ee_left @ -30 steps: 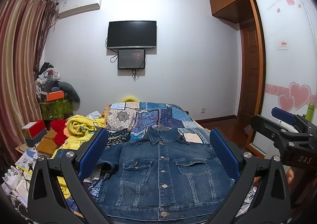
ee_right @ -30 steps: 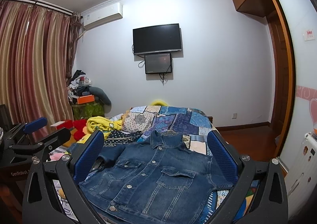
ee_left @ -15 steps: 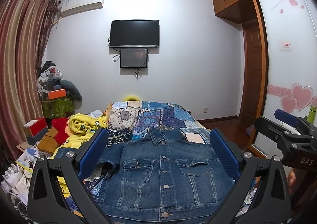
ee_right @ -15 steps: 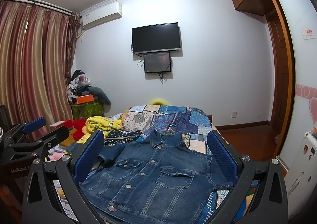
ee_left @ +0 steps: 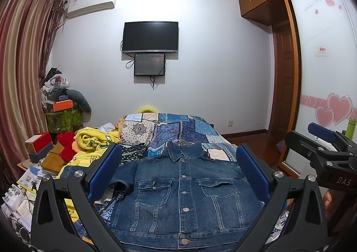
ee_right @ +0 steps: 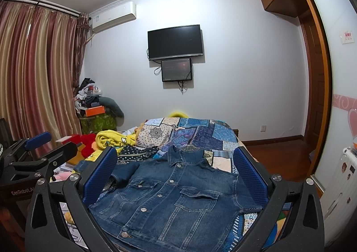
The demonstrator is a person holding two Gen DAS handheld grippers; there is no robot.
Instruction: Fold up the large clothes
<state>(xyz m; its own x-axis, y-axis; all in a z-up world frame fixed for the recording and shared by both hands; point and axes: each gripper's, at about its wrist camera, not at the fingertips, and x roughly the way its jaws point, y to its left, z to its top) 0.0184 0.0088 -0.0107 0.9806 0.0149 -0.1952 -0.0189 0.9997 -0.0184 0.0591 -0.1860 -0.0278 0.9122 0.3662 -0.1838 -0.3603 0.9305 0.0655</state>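
Observation:
A dark blue denim jacket (ee_left: 185, 191) (ee_right: 171, 196) lies flat and buttoned on the bed, collar pointing away from me, sleeves tucked in at the sides. My left gripper (ee_left: 178, 171) hovers open above its near hem, blue pads wide apart with nothing between them. My right gripper (ee_right: 176, 174) is likewise open and empty over the jacket's near right part. In the left wrist view the right gripper (ee_left: 323, 147) shows at the right edge; in the right wrist view the left gripper (ee_right: 38, 153) shows at the left edge.
The bed carries a blue patchwork quilt (ee_left: 178, 127) and a yellow blanket (ee_left: 93, 140) with a red plush toy (ee_left: 67, 142) at its left. Boxes and papers (ee_left: 38, 162) crowd the left side. A wardrobe (ee_left: 323, 73) stands to the right, wooden floor (ee_right: 279, 151) beyond the bed.
Both views have shifted only slightly; the left view drifted a little left. The jacket and both open grippers stay as they were.

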